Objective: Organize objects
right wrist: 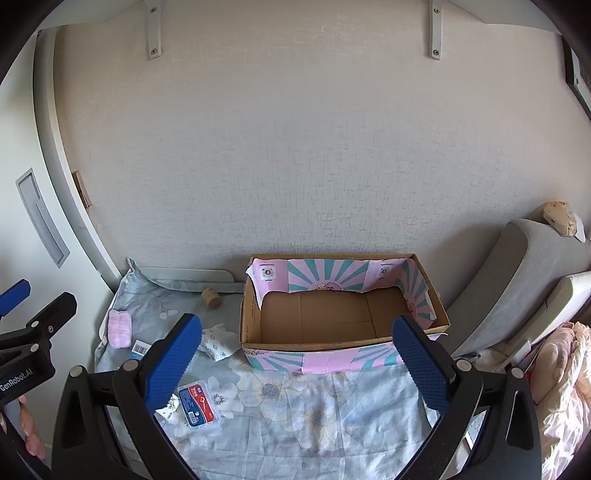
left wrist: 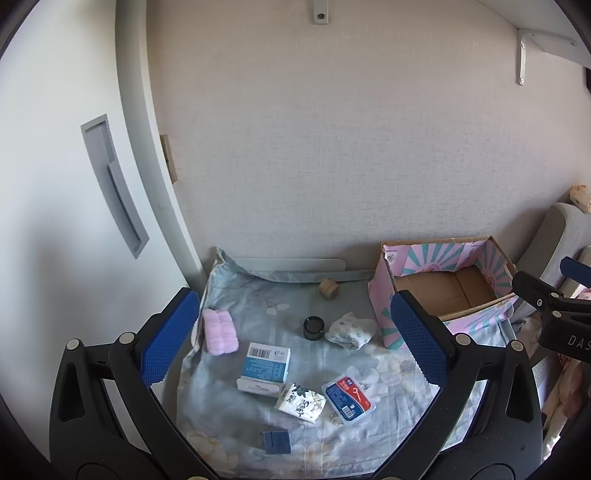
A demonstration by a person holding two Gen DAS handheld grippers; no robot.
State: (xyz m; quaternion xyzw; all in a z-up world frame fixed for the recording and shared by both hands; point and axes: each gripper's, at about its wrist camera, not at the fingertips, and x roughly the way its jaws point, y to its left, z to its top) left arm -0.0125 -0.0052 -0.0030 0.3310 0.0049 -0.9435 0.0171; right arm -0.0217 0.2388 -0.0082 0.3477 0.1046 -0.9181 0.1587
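Observation:
An open cardboard box [right wrist: 343,314] with pink and teal sides stands empty at the back right of the floral sheet [right wrist: 314,406]; it also shows in the left wrist view [left wrist: 443,291]. Loose on the sheet lie a pink towel roll [left wrist: 220,331], a blue-white carton [left wrist: 266,363], a black jar [left wrist: 314,328], a white patterned cloth [left wrist: 351,329], a floral tissue pack [left wrist: 301,402], a red-blue floss case [left wrist: 348,397], a small blue block [left wrist: 277,442] and a tan tape roll [left wrist: 329,288]. My left gripper [left wrist: 295,343] is open above them. My right gripper [right wrist: 295,363] is open in front of the box.
A white cabinet door [left wrist: 74,184] stands at the left, a wall behind. A grey cushion [right wrist: 517,280] and pink bedding [right wrist: 561,387] lie at the right. Shelf brackets [right wrist: 436,26] hang overhead.

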